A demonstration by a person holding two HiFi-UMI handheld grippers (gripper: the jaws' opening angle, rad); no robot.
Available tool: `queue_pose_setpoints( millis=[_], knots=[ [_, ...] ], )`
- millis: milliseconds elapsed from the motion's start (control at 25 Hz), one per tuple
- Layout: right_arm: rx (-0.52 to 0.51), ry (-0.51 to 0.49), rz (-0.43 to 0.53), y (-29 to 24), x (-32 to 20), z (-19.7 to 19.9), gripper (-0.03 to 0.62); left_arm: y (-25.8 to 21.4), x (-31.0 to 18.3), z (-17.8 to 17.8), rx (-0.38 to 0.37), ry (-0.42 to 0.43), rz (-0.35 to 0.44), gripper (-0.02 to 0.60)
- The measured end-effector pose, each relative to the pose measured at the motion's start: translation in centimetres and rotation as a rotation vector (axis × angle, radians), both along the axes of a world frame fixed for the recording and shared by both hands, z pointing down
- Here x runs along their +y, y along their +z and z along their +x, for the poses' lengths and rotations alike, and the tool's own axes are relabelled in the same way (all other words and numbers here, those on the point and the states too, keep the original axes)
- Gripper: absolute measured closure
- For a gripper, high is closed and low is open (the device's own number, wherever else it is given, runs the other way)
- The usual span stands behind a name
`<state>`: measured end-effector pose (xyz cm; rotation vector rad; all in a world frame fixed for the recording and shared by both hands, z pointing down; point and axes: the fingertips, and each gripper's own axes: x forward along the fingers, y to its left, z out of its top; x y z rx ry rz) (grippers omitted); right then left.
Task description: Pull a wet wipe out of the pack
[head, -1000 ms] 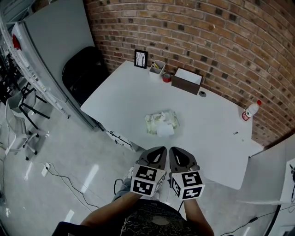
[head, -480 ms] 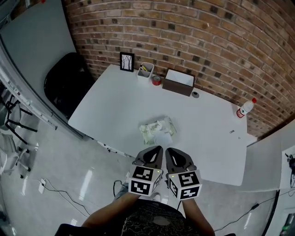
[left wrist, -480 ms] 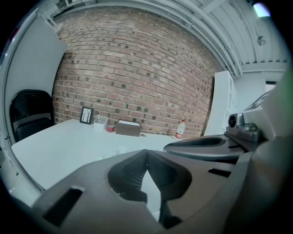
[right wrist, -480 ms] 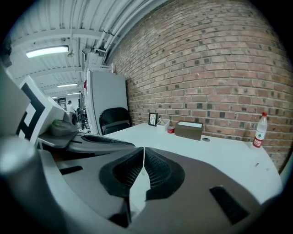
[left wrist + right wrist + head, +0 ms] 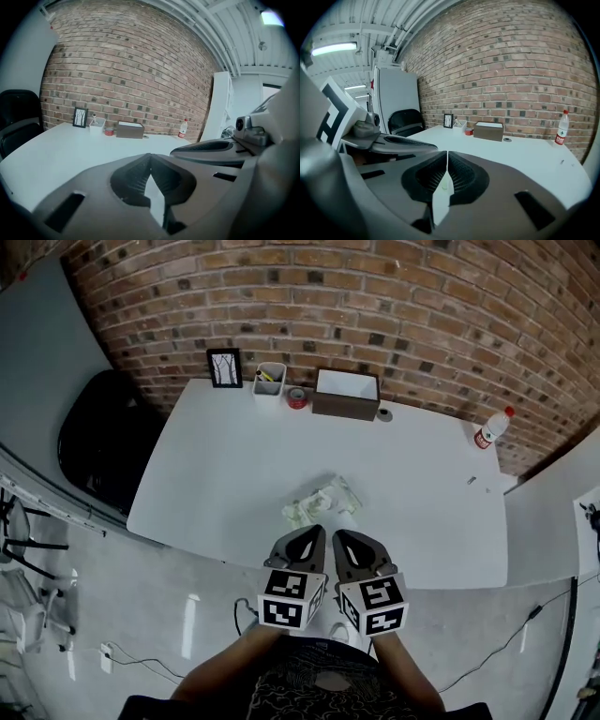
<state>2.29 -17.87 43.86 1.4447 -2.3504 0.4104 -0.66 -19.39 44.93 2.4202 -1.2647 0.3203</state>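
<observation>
Head view first, nearest to me: I count two grippers, the left gripper [image 5: 309, 538] and the right gripper [image 5: 349, 538], side by side at the near edge of the one white table [image 5: 216, 474]. Each carries its cube of square markers. Each gripper's own view shows its jaws pressed together at the tips with nothing between them. One wet wipe pack [image 5: 321, 502], crumpled and pale green, lies at 12 o'clock just beyond the jaw tips, with a white wipe showing at its top. Half a second ago the table sat at a slant and the pack lay further ahead of the jaws; now the table's far edge runs level and the pack is close to the tips. Along that far edge, from 11 to 12 o'clock, stand one picture frame [image 5: 224, 367], one white cup [image 5: 270, 381], one red tape roll [image 5: 297, 397], one brown box [image 5: 346, 395] and one small grey disc [image 5: 384, 413]. One bottle [image 5: 489, 429] with a red cap stands at 2 o'clock, its label too small to read. One black chair [image 5: 94, 446] sits at 10 o'clock, with the brick wall [image 5: 375, 296] behind everything.
</observation>
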Motion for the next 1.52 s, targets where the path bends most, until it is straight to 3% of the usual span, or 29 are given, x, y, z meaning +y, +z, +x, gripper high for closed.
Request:
queue_pose_setpoints(
  millis=[440,1040,1240,1520],
  knots=[
    [0.040,0.135,-0.037,2.3,-2.7,-0.8,0.574,1.8,-2.9,-1.6,-0.019,0.104,-0.017,0.571],
    [0.019,0.286,-0.117,6.2,-6.3,-0.5,0.568,4.0,-6.6,-1.7,-0.054,0.235,-0.035,0.571],
    [-0.009,0.308,-0.147,7.3,-6.9,-0.3,0.508,4.6,-7.6,-1.1,-0.057,0.257,-0.047,0.571],
    [-0.021,0.336,-0.184,8.9,-7.4,-0.3,0.503,5.3,-8.1,-1.0,-0.071,0.278,-0.051,0.571]
  ],
)
